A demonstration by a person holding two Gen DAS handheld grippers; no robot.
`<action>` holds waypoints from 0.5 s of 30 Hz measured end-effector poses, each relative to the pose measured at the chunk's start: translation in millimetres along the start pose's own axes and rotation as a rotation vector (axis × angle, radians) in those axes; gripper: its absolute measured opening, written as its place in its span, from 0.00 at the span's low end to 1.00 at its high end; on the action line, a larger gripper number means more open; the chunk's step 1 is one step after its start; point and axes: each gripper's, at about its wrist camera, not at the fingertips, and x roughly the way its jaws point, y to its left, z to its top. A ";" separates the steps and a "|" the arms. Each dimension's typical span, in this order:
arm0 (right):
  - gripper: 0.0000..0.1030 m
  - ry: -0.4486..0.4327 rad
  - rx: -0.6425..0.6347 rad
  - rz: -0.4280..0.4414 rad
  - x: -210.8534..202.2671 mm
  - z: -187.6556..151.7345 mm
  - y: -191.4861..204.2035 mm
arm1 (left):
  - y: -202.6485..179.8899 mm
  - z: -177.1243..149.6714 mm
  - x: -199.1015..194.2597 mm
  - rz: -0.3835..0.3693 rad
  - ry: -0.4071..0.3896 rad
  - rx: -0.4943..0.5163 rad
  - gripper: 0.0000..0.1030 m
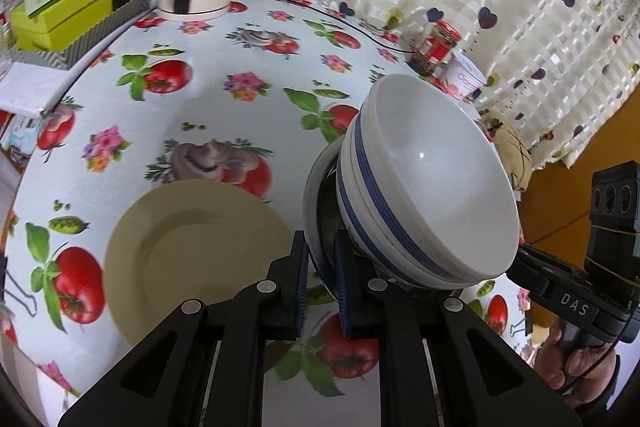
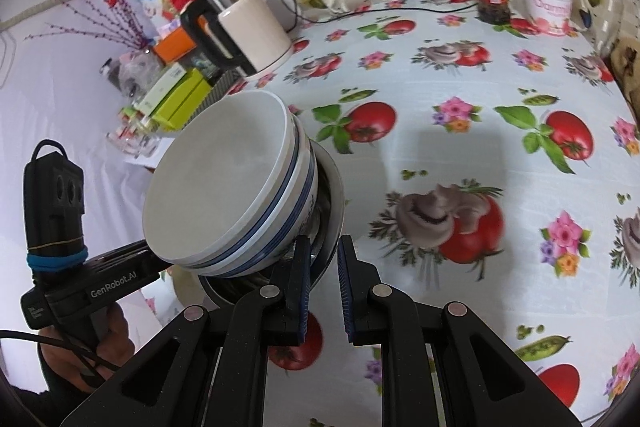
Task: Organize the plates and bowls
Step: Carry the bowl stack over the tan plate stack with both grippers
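Steel bowl (image 1: 316, 203) half-hidden under white bowls (image 1: 432, 183)

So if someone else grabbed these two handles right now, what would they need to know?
Left gripper: shut on the metal bowl's rim.
Right gripper: shut on the same rim, opposite side.
White blue-striped bowls sit nested in it; the stack is tilted, above the tablecloth.
Beige plate lies on the table.
Done: bowls stacked. Left: set the stack down, perhaps on the plate.
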 end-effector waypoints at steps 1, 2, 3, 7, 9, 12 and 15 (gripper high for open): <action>0.13 0.004 -0.006 0.004 2.1 0.4 3.3 | 2.8 -0.6 -1.7 0.003 -0.002 -0.005 0.13; 0.13 0.008 -0.012 0.009 4.3 0.9 6.6 | 6.6 -0.8 -3.2 0.008 -0.005 -0.012 0.13; 0.13 0.011 -0.017 0.012 6.3 1.3 9.3 | 9.6 -1.2 -4.6 0.011 -0.006 -0.017 0.13; 0.13 0.027 -0.040 0.024 14.6 2.3 21.3 | 21.4 -4.4 -9.3 0.024 -0.013 -0.039 0.13; 0.13 0.033 -0.048 0.030 18.5 2.3 25.8 | 26.0 -5.5 -11.1 0.030 -0.016 -0.046 0.13; 0.13 0.044 -0.057 0.036 25.0 2.5 32.5 | 32.5 -7.3 -13.9 0.036 -0.020 -0.059 0.13; 0.13 0.052 -0.068 0.039 29.2 2.8 39.0 | 39.2 -9.3 -16.2 0.041 -0.025 -0.072 0.13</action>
